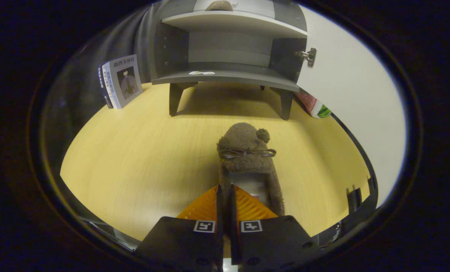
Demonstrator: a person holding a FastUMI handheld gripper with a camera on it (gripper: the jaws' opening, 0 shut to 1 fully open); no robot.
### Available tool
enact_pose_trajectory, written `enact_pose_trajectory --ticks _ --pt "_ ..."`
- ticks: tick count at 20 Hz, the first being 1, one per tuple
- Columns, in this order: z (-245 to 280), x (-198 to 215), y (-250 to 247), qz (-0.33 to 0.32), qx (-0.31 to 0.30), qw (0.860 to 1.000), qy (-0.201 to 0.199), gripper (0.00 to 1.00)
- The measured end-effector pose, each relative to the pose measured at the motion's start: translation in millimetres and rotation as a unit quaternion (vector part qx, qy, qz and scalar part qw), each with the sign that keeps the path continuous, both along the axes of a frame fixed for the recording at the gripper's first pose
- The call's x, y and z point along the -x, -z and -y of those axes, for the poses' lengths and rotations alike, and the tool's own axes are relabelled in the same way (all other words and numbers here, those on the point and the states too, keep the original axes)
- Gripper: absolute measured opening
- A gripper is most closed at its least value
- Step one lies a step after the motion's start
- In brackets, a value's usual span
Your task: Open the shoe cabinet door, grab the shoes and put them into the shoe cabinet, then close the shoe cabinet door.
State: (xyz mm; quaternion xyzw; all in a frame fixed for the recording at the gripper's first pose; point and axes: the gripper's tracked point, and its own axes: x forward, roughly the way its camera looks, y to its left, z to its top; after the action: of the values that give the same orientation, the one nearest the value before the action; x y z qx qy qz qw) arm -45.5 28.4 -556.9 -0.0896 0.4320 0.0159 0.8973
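The gripper (225, 189) has its two orange fingers (202, 206) drawn nearly together, with only a thin dark slit left between them. They pinch the left side wall of a brown fuzzy shoe (249, 158) at its heel end, one finger outside the wall and one inside the opening. The shoe points away from the gripper toward the shoe cabinet (228, 49), its toe carrying a dark bow and a small pompom. Whether the sole rests on the yellow wooden counter (134, 158) or hangs just above it cannot be told.

The shoe's heel is hidden behind the fingers. The cabinet stands at the counter's far edge on short dark legs, and its white door (353, 94) is swung open to the right. On its upper shelf lies a second brown shoe (219, 5), cut off at the top. Books (120, 81) lean near the counter's far left edge. A red-and-green item (315, 107) is partly hidden behind the door.
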Motion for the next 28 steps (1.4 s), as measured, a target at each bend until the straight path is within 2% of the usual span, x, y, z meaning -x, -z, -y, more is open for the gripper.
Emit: enact_pose_trajectory --ticks 3,5,9,17,21,28 --pt "-0.3 0.3 3.2 -0.011 -0.009 1.0 -0.001 0.11" --pt "-0.1 -0.1 3.0 -0.019 -0.023 1.0 0.005 0.06" --pt "0.2 -0.4 0.0 -0.022 -0.012 1.0 -0.008 0.03" --pt "6.6 -19.5 -49.2 0.019 -0.023 0.999 -0.026 0.03" --pt "10.4 -37.6 -101.0 0.054 -0.035 0.997 -0.034 0.02" --pt "14.4 -75.6 -230.8 0.118 -0.058 0.989 -0.065 0.02"
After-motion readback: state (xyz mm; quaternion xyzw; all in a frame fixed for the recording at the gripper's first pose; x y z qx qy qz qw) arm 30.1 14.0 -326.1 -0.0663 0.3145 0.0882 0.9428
